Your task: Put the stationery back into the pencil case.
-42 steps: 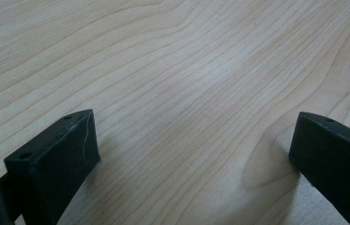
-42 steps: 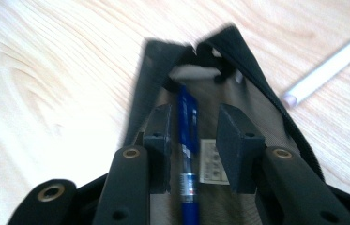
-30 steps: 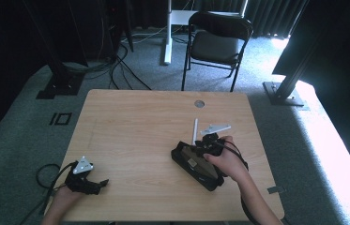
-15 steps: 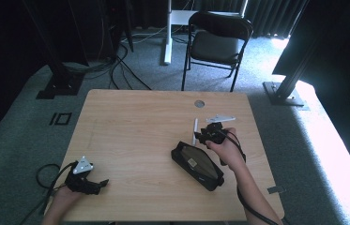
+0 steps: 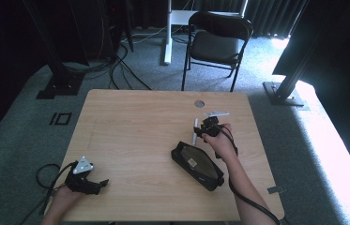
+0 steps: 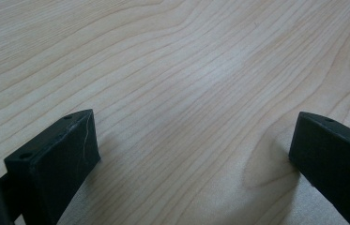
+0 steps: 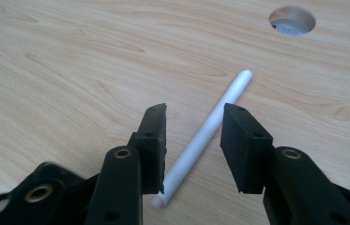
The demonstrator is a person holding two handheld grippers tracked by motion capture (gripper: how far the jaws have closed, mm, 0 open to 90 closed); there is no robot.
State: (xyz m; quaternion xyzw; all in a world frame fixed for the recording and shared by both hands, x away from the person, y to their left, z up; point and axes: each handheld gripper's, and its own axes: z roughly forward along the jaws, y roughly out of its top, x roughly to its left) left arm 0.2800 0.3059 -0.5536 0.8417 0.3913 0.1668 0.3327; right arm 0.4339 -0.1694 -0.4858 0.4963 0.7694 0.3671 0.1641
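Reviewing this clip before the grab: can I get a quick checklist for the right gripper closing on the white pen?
1. Right gripper jaws apart, having just been opening: ok.
2. White pen lies between the jaws, pads not pressing on it: ok.
3. Pen flat on the table, nothing on it: ok.
4. Black pouch apart from the pen: ok.
5. Pads low enough to grip: cannot tell.
6. Left gripper open on bare wood, out of the way: ok.
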